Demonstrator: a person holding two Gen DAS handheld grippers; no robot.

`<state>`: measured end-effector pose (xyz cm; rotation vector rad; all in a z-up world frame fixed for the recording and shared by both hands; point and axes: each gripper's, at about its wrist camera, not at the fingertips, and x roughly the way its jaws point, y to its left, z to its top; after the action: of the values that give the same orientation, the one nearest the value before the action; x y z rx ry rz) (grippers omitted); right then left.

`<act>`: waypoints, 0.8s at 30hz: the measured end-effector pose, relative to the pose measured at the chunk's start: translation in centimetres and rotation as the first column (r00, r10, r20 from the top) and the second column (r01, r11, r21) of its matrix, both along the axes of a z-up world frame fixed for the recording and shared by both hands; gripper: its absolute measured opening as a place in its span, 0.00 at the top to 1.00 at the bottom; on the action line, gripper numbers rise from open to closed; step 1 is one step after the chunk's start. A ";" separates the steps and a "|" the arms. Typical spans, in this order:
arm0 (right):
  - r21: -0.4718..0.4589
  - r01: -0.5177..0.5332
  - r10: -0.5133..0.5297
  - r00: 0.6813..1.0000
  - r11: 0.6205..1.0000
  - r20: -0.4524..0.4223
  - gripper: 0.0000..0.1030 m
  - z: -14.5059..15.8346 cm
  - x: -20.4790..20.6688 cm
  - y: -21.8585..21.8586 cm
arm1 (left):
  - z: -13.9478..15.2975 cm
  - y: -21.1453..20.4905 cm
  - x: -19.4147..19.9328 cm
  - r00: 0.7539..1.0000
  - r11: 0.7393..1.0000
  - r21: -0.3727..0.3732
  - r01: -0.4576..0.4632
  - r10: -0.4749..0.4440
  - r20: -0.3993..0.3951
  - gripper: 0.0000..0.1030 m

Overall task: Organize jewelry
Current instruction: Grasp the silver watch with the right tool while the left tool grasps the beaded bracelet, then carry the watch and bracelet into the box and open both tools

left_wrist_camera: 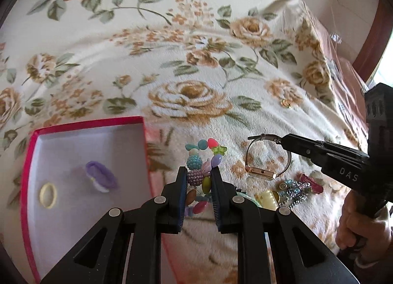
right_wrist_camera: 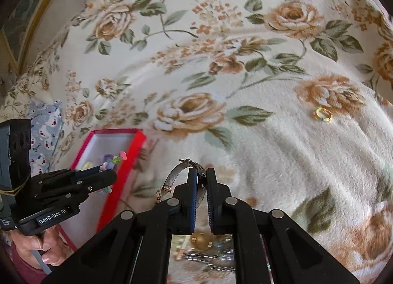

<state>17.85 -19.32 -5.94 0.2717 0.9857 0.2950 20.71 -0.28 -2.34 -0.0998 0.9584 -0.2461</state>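
Note:
My left gripper [left_wrist_camera: 198, 173] is shut on a bracelet of coloured beads [left_wrist_camera: 201, 161] and holds it above the blanket beside the red box [left_wrist_camera: 29, 161]. The box holds a purple ring [left_wrist_camera: 100, 175] and a pale yellow ring [left_wrist_camera: 48, 195]. My right gripper [right_wrist_camera: 202, 175] is shut on the mesh strap of a gold watch [right_wrist_camera: 172, 180]; the watch [left_wrist_camera: 266, 161] hangs from it in the left wrist view. The left gripper with the beads [right_wrist_camera: 110, 163] also shows in the right wrist view, over the box [right_wrist_camera: 127, 158].
A pile of jewelry [left_wrist_camera: 289, 190] lies on the floral blanket [left_wrist_camera: 172, 50] below the watch. A small gold piece [left_wrist_camera: 285, 103] lies farther right. A yellow-green ring [right_wrist_camera: 323, 114] lies on the blanket to the right. A bed edge is at the far right.

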 end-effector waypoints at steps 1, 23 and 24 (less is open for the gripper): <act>0.007 -0.006 0.006 1.000 1.000 0.006 0.93 0.3 -0.1 0.4 | 0.3 0.4 -0.6 1.000 1.000 -0.004 -0.006 0.006 0.004 0.83; 0.119 -0.204 0.204 0.979 0.972 0.016 0.93 0.2 0.5 14.2 | 1.2 11.9 -7.9 0.972 0.972 0.002 -0.235 0.235 -0.003 0.83; 0.119 -0.211 0.211 0.977 0.970 0.011 0.93 0.0 0.6 14.8 | 1.0 12.2 -7.8 0.970 0.970 0.005 -0.243 0.243 -0.008 0.83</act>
<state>18.41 -4.57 -5.94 0.2767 1.0012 0.5496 12.88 11.93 -1.34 -0.2128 0.9456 -0.0177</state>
